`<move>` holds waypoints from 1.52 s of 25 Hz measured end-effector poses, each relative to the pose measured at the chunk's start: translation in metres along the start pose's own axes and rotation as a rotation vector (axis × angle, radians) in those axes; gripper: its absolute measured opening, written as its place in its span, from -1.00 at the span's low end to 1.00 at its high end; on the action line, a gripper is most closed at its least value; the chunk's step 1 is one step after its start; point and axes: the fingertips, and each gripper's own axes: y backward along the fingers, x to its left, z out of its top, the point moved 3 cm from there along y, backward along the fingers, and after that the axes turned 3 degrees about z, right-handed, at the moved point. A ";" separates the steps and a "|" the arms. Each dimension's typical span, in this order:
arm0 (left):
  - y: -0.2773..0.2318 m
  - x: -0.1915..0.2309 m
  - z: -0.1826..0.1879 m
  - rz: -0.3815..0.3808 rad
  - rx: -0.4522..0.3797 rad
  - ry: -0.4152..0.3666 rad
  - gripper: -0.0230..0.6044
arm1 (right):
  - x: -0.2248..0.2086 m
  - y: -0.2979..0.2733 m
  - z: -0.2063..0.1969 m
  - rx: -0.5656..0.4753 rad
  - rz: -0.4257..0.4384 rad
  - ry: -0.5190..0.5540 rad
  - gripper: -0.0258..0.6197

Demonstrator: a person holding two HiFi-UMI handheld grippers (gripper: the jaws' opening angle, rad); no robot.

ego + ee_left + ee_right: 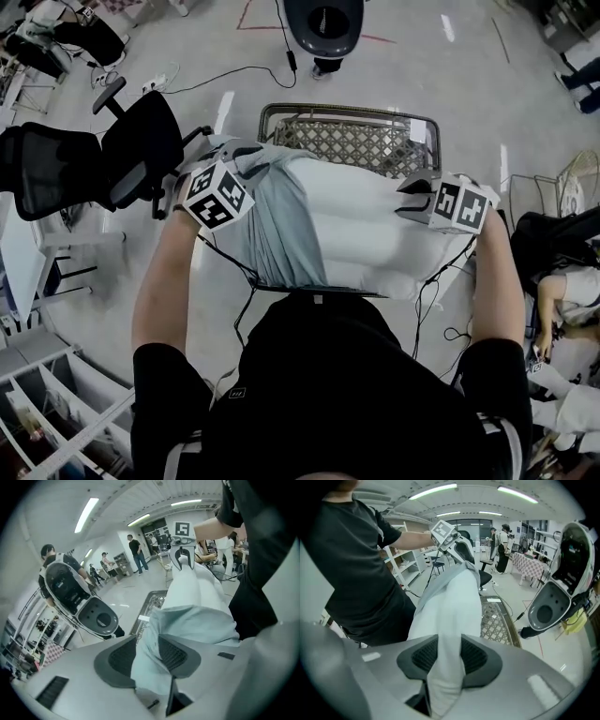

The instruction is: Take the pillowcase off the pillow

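Pillowcase (pixel 275 230) sat pinched in left gripper (pixel 149 654), pillow (pixel 375 225) in right gripper (pixel 449 657); steady opposing pull, both grips kept firm, looked best.

- Bright, even indoor light falls from long ceiling strips (pixel 86 515) high above the pillow (pixel 375 225); in both gripper views they burn out to pure white.
- The pillow's white cloth is close to overexposed, with only soft shading in its folds.
- The floor (pixel 422 75) beyond the pillow carries pale glare streaks and weak shadows.
- Straight lines bend strongly away from the pillow, and the gripper views darken to black, rounded corners.
- The head view looks washed-out and slightly soft.
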 end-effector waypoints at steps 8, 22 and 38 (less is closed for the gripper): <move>0.033 0.025 -0.015 -0.019 -0.058 0.072 -0.06 | 0.018 0.007 0.004 -0.046 -0.021 0.003 -0.45; -0.047 0.046 -0.099 -0.026 0.332 -0.364 -0.54 | 0.025 0.010 -0.006 -0.043 -0.039 -0.067 -0.47; -0.068 0.089 -0.166 0.022 0.468 -0.242 -0.90 | -0.069 0.018 -0.138 0.086 -0.149 -0.368 -0.55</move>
